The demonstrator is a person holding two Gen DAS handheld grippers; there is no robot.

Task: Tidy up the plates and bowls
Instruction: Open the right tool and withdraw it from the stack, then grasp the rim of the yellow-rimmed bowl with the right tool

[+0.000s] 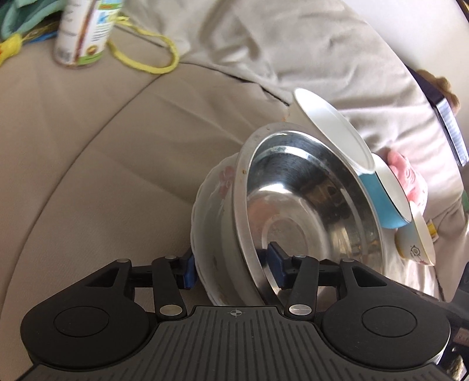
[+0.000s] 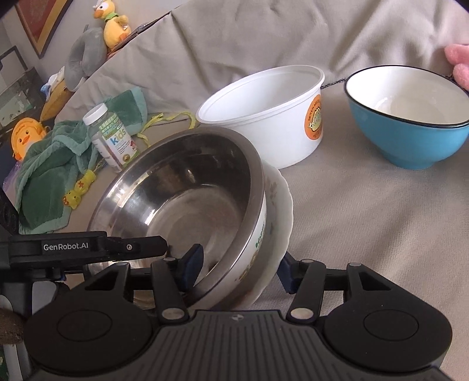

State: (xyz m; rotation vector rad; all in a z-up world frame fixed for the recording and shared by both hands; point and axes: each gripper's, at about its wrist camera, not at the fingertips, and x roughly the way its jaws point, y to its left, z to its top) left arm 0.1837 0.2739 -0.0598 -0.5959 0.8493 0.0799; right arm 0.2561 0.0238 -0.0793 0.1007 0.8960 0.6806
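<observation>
A steel bowl [image 1: 304, 199] is nested in a white flowered bowl [image 1: 211, 205], and both are tilted above the beige sofa. My left gripper [image 1: 233, 268] is shut on their stacked rim, one finger inside the steel bowl, one outside the white bowl. My right gripper [image 2: 239, 271] is shut on the rim of the same steel bowl [image 2: 187, 211] and white bowl [image 2: 281, 211] from the other side. A white plastic tub [image 2: 269, 117] and a blue bowl [image 2: 410, 117] stand on the sofa beyond. The tub [image 1: 331, 129] and blue bowl [image 1: 384, 199] also show in the left view.
A small patterned cup [image 1: 416, 243] lies at the right. A vitamin bottle [image 2: 110, 137], a green blanket [image 2: 55, 167], a yellow cord [image 1: 146, 55] and plush toys [image 2: 112, 20] lie on the sofa's left. A pink object [image 2: 457, 64] sits by the blue bowl.
</observation>
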